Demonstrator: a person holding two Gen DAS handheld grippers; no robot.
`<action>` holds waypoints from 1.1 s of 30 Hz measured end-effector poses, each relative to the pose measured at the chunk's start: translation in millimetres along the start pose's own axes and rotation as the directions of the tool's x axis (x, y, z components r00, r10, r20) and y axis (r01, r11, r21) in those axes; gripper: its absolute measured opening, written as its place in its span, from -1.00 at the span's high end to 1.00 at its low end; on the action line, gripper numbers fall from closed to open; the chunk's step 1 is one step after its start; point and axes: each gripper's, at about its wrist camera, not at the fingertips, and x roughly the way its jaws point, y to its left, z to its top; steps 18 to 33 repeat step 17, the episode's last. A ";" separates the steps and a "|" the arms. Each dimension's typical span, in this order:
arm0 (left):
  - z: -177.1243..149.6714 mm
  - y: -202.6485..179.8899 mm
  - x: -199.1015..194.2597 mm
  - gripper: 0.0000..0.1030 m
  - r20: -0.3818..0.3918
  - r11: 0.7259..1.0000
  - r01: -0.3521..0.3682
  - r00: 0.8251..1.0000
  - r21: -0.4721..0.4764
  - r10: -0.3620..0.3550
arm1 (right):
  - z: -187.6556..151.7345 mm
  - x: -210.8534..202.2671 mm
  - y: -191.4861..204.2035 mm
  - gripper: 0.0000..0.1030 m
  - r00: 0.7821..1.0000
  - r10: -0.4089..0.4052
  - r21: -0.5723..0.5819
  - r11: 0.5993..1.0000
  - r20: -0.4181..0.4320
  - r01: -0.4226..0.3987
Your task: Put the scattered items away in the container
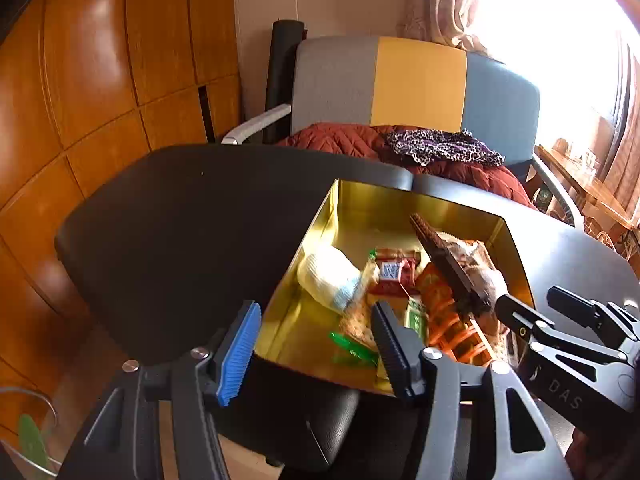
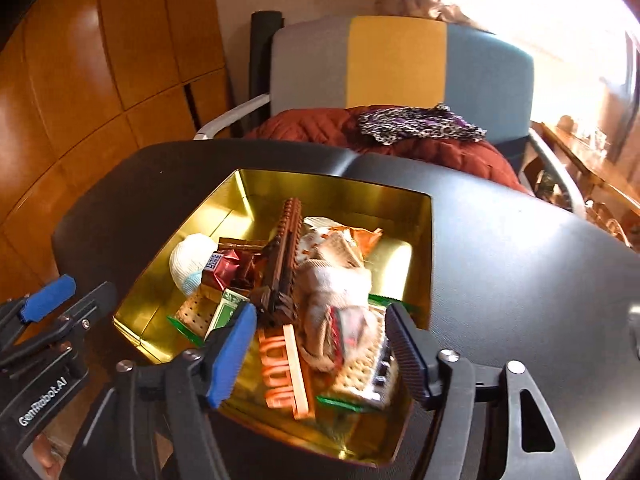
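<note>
Hovering above the gold tin (image 2: 420, 248), we hold both grippers with their fingers spread and nothing between them. The right gripper (image 2: 320, 344) hangs over the near end of the tin; the left gripper (image 1: 316, 344) hangs over its near left corner. The tin sits on the black counter (image 2: 500, 264), and every scattered item we can see already lies inside it; no loose item shows on the visible part of the counter.

Hazards we judge from this state:

- Overfill. The brown comb (image 2: 284, 256) leans tilted across the pile, its far end raised, above a beige sock (image 2: 336, 288) and an orange comb (image 2: 286, 364). A brush from a descending finger could lever the brown comb over the rim.
- Light wrappers. A red chocolate packet (image 2: 228, 270), a cracker packet (image 2: 196, 312) and a white rolled sock (image 2: 192, 264) lie loose; a finger could snag one and drag it out as we retreat.
- Collision. The two grippers are near each other in the left wrist view; converging moves risk contact.
- Tin shift. The tin's near edge lies close to the counter's near edge; a push on the wall could slide it off.
</note>
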 end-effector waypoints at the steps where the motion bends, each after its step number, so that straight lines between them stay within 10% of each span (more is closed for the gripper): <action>1: -1.8 -1.4 -0.8 -0.08 -0.007 1.000 0.001 1.000 0.005 -0.001 | -1.2 -3.4 0.5 -0.35 1.000 -0.007 0.001 1.000 0.004 0.007; 33: -12.9 -12.6 -16.0 0.05 0.012 0.999 0.006 1.000 0.040 -0.006 | -10.1 -24.0 8.5 -0.50 0.998 -0.041 -0.041 0.998 0.046 0.043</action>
